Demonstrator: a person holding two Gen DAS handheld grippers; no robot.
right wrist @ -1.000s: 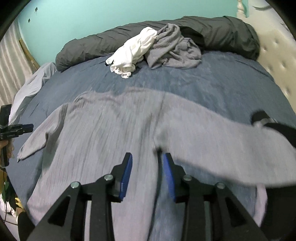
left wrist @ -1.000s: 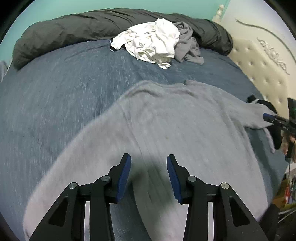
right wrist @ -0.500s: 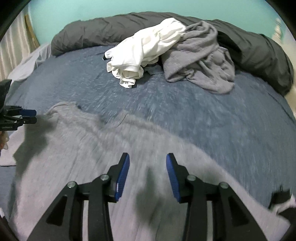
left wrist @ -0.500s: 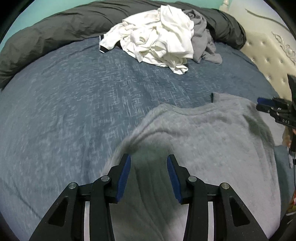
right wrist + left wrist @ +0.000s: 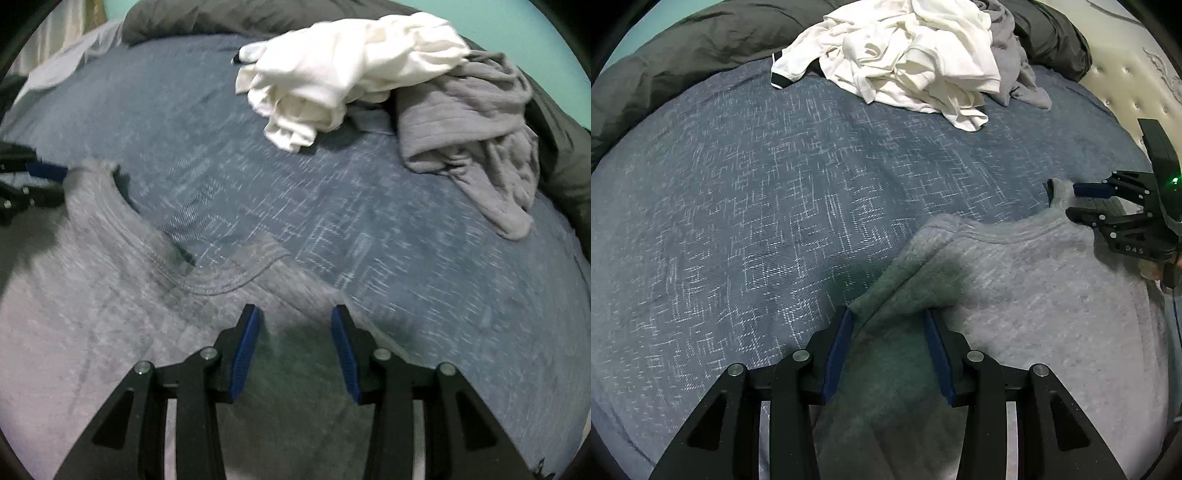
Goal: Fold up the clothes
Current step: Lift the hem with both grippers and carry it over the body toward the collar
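A light grey long-sleeved shirt [image 5: 1034,295] lies flat on the blue bedspread [image 5: 738,221], collar toward the far side. My left gripper [image 5: 888,321] is open and points steeply down, and the shirt's left shoulder corner lies between its jaws. In the right wrist view my right gripper [image 5: 295,321] stands open low over the shirt's [image 5: 92,295] other shoulder, just right of the collar. Each gripper shows in the other's view: the right gripper [image 5: 1075,203] at the far shoulder, the left gripper [image 5: 55,184] at the picture's left edge.
A crumpled white garment pile [image 5: 916,55] and a crumpled grey garment [image 5: 480,129] lie at the far side of the bed. Behind them a dark grey duvet [image 5: 683,55] is bunched along the wall. A cream tufted headboard [image 5: 1126,92] stands at the right.
Both grippers have moved from over the shirt's body toward its shoulders and come lower. The clothes pile looks nearer. The left jaws now straddle the shoulder corner.
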